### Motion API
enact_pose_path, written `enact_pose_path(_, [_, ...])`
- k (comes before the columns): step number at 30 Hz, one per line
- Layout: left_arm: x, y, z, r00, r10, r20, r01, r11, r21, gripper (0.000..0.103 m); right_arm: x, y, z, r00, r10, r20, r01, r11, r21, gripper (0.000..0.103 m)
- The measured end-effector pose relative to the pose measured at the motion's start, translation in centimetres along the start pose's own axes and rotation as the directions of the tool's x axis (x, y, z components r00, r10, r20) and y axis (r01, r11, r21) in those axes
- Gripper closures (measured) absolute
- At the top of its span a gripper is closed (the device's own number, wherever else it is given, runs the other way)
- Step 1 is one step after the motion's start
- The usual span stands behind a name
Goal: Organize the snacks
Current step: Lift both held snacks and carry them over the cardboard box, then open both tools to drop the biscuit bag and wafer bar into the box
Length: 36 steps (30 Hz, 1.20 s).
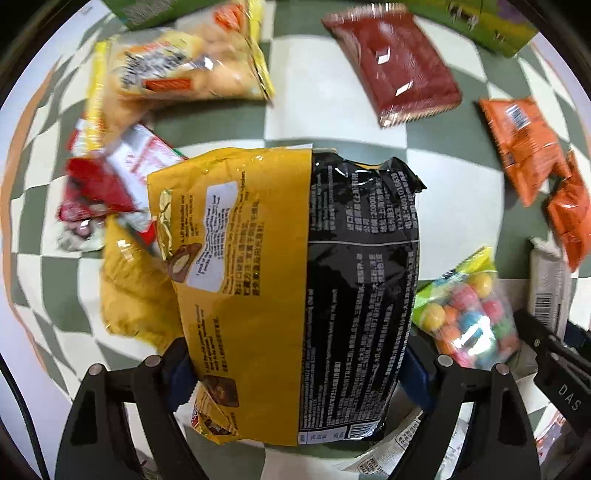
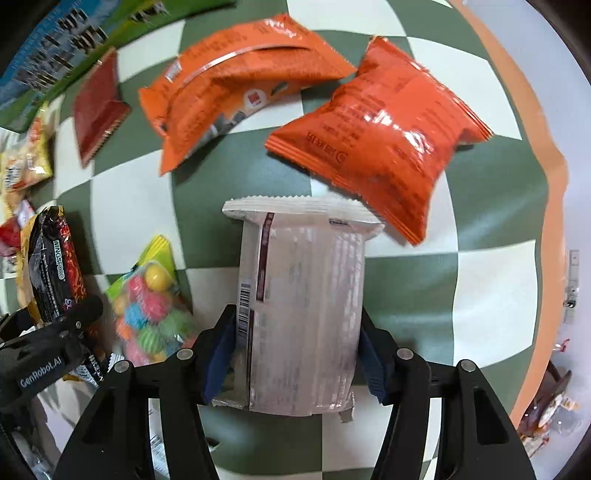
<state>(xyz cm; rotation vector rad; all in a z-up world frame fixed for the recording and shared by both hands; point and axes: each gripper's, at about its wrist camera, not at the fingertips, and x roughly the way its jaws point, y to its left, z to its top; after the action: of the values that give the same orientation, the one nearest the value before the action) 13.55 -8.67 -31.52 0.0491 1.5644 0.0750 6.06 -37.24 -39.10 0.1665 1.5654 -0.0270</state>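
My left gripper (image 1: 295, 363) is shut on a yellow and black snack bag (image 1: 291, 277), held above the checkered cloth; the same bag shows at the left of the right wrist view (image 2: 51, 266). My right gripper (image 2: 295, 350) is shut on a white snack packet (image 2: 301, 306), which also shows at the right edge of the left wrist view (image 1: 546, 288). Two orange bags (image 2: 373, 136) (image 2: 236, 77) lie just beyond the white packet. A clear bag of colourful candy balls (image 1: 469, 314) lies between the two grippers.
A dark red packet (image 1: 395, 66) lies far centre. A pale yellow snack bag (image 1: 177, 70), a red and white packet (image 1: 110, 181) and another yellow bag (image 1: 133, 288) lie at the left. Green boxes (image 1: 487, 18) stand at the back. The cloth's orange border (image 2: 546, 184) runs along the right.
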Motion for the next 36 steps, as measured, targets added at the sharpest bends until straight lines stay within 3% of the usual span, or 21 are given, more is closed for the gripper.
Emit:
enact_pose_path(9, [-9.4, 1.1, -1.7, 0.987, -0.079, 0.143, 0.077, 0.997, 0.018, 0.015, -6.9, -2.9, -3.6, 0.985, 0.144, 0.095, -0.143, 0.99, -0.016, 0.041])
enact_pose_path(11, [-11.7, 1.3, -1.6, 0.979, -0.102, 0.177, 0.099, 0.995, 0.029, 0.015, -10.5, -2.7, 0.4, 0.977, 0.18, 0.113, -0.177, 0.984, -0.032, 0.041])
enact_pose_path(15, [-17.4, 0.5, 0.0, 0.959, -0.151, 0.24, 0.137, 0.988, 0.075, 0.015, -16.6, -2.0, 2.6, 0.949, 0.274, 0.156, -0.268, 0.962, -0.058, 0.041])
enact_pose_path(20, [-22.3, 0.9, 6.4, 0.933, -0.226, 0.279, 0.207, 0.973, 0.098, 0.015, -21.6, 4.2, 10.1, 0.9, 0.369, 0.232, -0.355, 0.929, -0.102, 0.041])
enact_pose_path(24, [-23.8, 2.2, 13.8, 0.926, -0.244, 0.288, 0.223, 0.969, 0.103, 0.015, -23.0, 8.9, 17.0, 0.875, 0.369, 0.314, -0.342, 0.929, -0.139, 0.041])
enact_pose_path(28, [-22.8, 4.0, 21.7, 0.937, -0.249, 0.245, 0.233, 0.968, 0.092, 0.015, -24.5, 12.1, 23.1, 0.875, 0.331, 0.353, -0.297, 0.943, -0.148, 0.041])
enact_pose_path(32, [-19.4, 4.8, 28.6, 0.959, -0.225, 0.171, 0.212, 0.973, 0.088, 0.015, -22.3, 15.3, 28.7, 0.885, 0.295, 0.361, -0.254, 0.954, -0.157, 0.041])
enact_pose_path(36, [-16.4, 4.9, 32.8, 0.972, -0.204, 0.119, 0.195, 0.977, 0.082, 0.015, -19.4, 17.5, 33.2, 0.896, 0.271, 0.353, -0.229, 0.961, -0.156, 0.041])
